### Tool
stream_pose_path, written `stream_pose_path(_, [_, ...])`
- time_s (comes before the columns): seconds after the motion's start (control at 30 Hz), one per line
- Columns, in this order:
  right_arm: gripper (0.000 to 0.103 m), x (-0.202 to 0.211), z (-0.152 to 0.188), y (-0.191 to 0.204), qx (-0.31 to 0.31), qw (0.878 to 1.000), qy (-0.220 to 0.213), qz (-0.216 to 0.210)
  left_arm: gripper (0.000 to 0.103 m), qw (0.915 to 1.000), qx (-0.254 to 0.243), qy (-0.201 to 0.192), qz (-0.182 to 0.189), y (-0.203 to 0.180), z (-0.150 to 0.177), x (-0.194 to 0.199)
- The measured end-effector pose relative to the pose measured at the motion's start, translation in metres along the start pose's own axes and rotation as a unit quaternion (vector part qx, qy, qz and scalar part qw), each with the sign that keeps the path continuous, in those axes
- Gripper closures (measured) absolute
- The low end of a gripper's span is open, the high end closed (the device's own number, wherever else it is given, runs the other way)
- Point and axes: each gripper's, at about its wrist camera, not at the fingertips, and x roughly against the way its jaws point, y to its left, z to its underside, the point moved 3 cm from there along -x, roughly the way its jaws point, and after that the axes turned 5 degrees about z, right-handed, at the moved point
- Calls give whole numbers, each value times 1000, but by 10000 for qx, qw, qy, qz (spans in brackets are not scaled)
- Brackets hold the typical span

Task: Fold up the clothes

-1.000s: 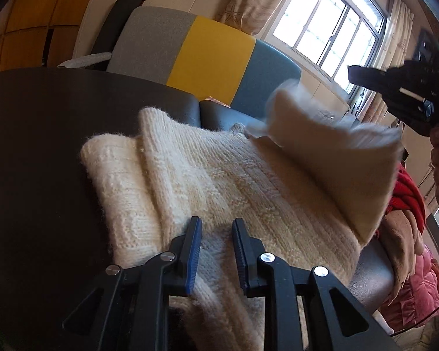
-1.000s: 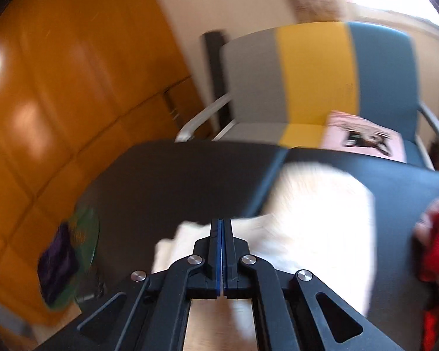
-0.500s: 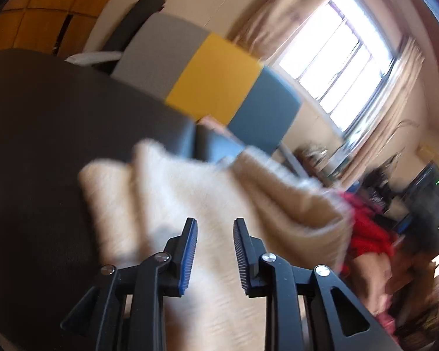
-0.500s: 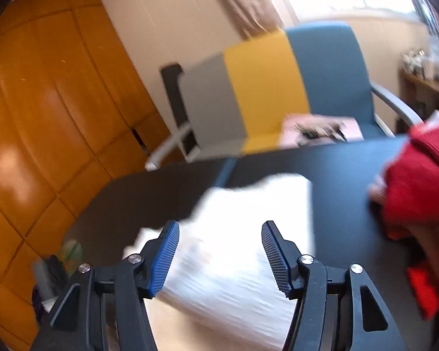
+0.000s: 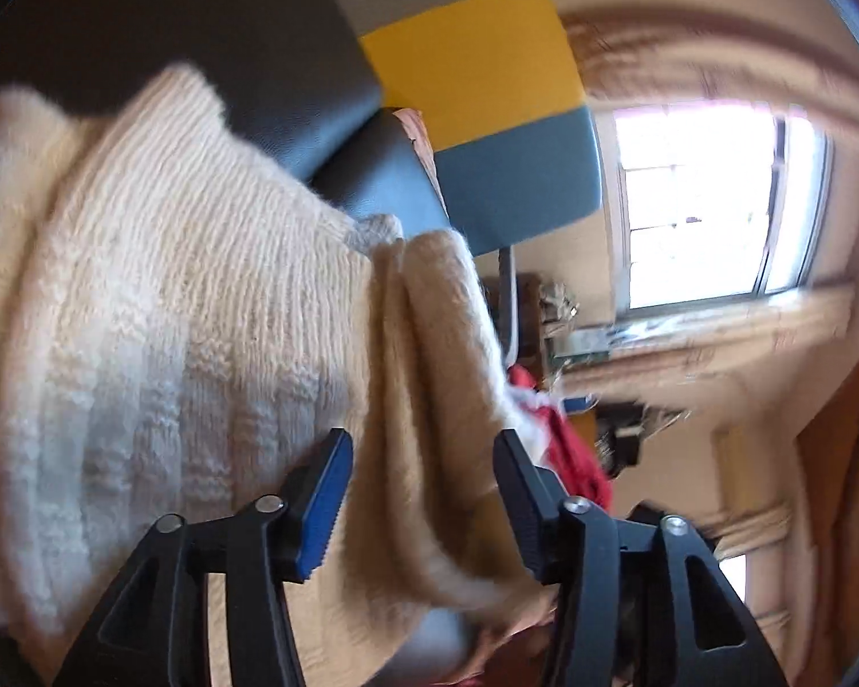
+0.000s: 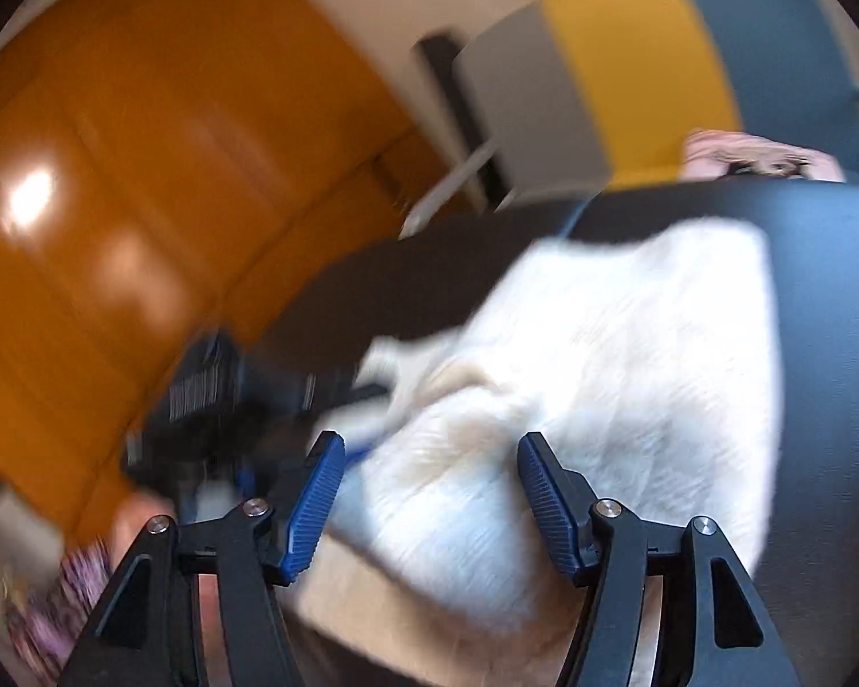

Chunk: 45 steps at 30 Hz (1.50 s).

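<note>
Two claws, the left gripper (image 5: 424, 475) and the right gripper (image 6: 429, 481), gape wide over the folded cream sweater (image 6: 630, 355) lying on the dark table (image 6: 830, 240), with no readable writing anywhere.

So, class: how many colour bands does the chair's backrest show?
3: on the chair backrest, grey at the left, yellow in the middle, blue at the right. Its right edge is cropped, so more may be hidden.
</note>
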Motion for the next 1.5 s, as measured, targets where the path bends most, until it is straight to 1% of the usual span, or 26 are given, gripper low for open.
stream_pose_path(0.1, [37,-15,28,20,942,9945,360,277,48,9993,319,70,191,4,-3,-10])
stream_pose_path(0.17, [33,-17,40,25,1217,9912,339,398,48,9993,306,176,140,1,-6,-23])
stream_pose_path(0.3, [30,-19,61,34,1732,9825,287,625,48,9991,99,395,-96,-11,-7,-43])
stream_pose_path(0.4, [27,-19,68,36,1941,9785,261,641,48,9979,-15,512,-397,-19,-7,-53])
stream_pose_path(0.57, [25,-16,74,28,1749,9837,162,383,48,9946,-90,641,-811,-33,-3,-68])
stream_pose_path(0.63, [25,-15,76,26,1790,9829,151,392,48,9920,-275,726,-993,-42,1,-77])
stream_pose_path(0.67, [25,-14,77,25,1828,9821,140,426,51,9902,-392,771,-1100,-48,4,-82])
stream_pose_path(0.7, [25,-13,78,24,1867,9813,129,460,58,9875,-591,780,-1235,-52,8,-83])
stream_pose_path(0.73, [25,-13,79,24,1905,9804,118,494,66,9843,-790,788,-1368,-56,12,-84])
stream_pose_path(0.77, [25,-11,80,23,1938,9796,93,531,77,9806,-984,795,-1496,-60,16,-85])
stream_pose_path(0.8, [25,-5,79,22,1927,9794,-44,596,80,9806,-1064,780,-1446,-63,16,-85])
stream_pose_path(0.83, [26,2,78,21,1906,9793,-188,648,81,9807,-1142,766,-1394,-66,16,-85])
stream_pose_path(0.87, [32,13,77,19,1800,9812,-384,580,82,9826,-1124,765,-1265,-68,15,-84])
stream_pose_path(0.9, [38,27,76,17,1647,9839,-565,394,83,9842,-1092,751,-1170,-69,13,-81])
stream_pose_path(0.93, [55,42,77,14,1490,9861,-713,180,83,9858,-1062,737,-1076,-71,11,-78])
stream_pose_path(0.97, [73,52,81,8,1390,9876,-722,139,83,9865,-1071,750,-989,-74,10,-77])
stream_pose_path(1.0, [81,62,85,3,1289,9889,-731,99,83,9871,-1080,764,-902,-78,8,-76])
stream_pose_path(1.03, [91,71,89,-3,1193,9902,-722,77,84,9879,-1080,778,-794,-80,8,-75])
stream_pose_path(1.1, [93,69,100,-14,1091,9924,-424,374,84,9895,-1054,801,-575,-86,9,-75])
stream_pose_path(1.13, [93,66,105,-20,1046,9921,-346,596,84,9903,-1030,809,-464,-90,10,-76])
stream_pose_path(1.27, [93,55,109,-52,434,9915,-242,1203,85,9920,-943,835,-106,-100,12,-73])
stream_pose_path(1.3, [95,52,109,-57,335,9905,-204,1318,85,9919,-942,845,-56,-103,12,-71])
stream_pose_path(1.33, [99,49,110,-62,264,9886,-117,1475,85,9919,-941,855,-7,-106,13,-70])
stream_pose_path(1.4, [100,46,114,-69,157,9877,-37,1553,86,9918,-958,836,88,-113,13,-65])
stream_pose_path(1.5, [100,47,116,-69,214,9856,0,1679,86,9925,-948,715,276,-123,13,-50])
